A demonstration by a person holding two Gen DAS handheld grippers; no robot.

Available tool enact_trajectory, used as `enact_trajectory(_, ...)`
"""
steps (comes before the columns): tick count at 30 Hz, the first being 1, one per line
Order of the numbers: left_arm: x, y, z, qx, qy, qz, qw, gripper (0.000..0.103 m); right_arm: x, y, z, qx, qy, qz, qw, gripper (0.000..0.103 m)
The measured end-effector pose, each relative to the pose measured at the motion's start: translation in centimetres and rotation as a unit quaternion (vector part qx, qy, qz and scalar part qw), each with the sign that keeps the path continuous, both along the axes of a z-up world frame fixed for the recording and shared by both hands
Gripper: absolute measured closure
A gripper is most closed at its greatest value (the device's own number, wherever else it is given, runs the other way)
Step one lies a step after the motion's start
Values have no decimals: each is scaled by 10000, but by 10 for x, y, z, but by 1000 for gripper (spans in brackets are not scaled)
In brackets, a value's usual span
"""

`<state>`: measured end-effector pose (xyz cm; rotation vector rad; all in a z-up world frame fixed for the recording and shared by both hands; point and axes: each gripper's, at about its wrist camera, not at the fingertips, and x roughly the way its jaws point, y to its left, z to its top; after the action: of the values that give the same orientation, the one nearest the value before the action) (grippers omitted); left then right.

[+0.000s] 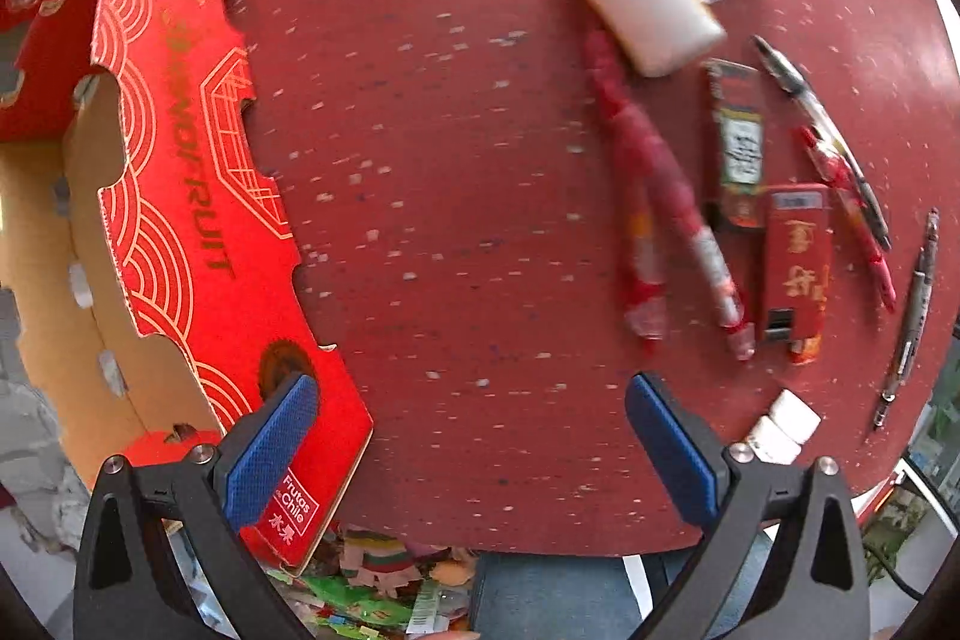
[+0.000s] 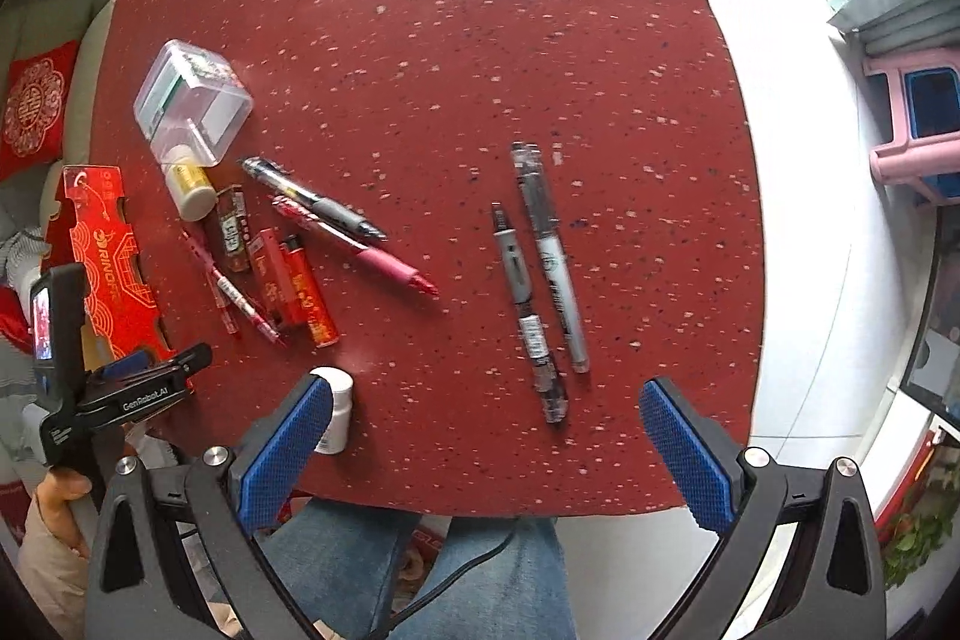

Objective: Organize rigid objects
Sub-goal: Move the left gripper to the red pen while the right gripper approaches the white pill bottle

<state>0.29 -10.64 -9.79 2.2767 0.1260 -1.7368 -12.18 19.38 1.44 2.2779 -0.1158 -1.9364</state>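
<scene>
Now | L tool (image 1: pixel 471 400) apart, empty, by red fruit box (image 1: pixel 198 196) | R tool (image 2: pixel 486 406) apart, empty, over counter (image 2: pixel 420 40) nr two gray pens (image 2: pixel 540 274)

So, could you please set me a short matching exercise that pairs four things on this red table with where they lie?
Things:
1. clear plastic box
2. two grey pens
3. red cardboard tray
4. small white bottle

Places:
A. side by side, apart from the cluster, on the right
B. at the table's left edge
C. beside the left finger of the right hand-held gripper
D. at the far end of the cluster, next to a white pill bottle

Pairs: 1-D, 2-A, 3-B, 4-C
</scene>
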Motion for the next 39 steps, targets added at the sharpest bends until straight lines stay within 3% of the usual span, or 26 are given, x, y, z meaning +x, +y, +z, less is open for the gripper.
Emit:
enact_trajectory(2,-4,-4,-9,407,184,85,9990,0,-1,-9,1,9,40,89,10000,0)
enact_trajectory(5,-1,-11,7,-17,237,211,9995,0,-2,-19,-1,44,4,158,9999,0)
enact_trajectory(8,-18,-12,11,-29,158,314,9994,0,1,-26,-4,51,-88,188,9998,0)
enact_trajectory(9,-29,-14,7,6,130,299,9995,0,3,-28,-5,48,-107,208,9997,0)
enact_trajectory(11,-41,-12,10,-363,162,251,9989,0,7,-31,-7,66,-164,271,9995,0)
enact_trajectory(13,-50,3,3,-570,-61,226,9981,0,10,-32,-9,59,-199,308,9993,0)
enact_trajectory(17,-60,9,-11,-712,-334,238,9966,0,14,-28,-10,100,-237,308,9992,0)
enact_trajectory(21,-74,13,-4,-783,-85,143,9968,0,17,-20,-10,131,-236,221,9994,0)
enact_trajectory(25,-98,8,6,-1260,-31,118,9920,0,19,-13,-12,168,-296,131,9993,0)
enact_trajectory(29,-106,-4,14,-1164,17,184,9930,0,20,-10,-10,160,-257,83,9995,0)
enact_trajectory(33,-97,-1,22,-707,284,196,9969,0,20,-8,-10,115,-293,32,9995,0)
enact_trajectory(39,-99,39,36,-283,733,-10,9969,0,25,-12,-10,122,-283,109,9995,0)
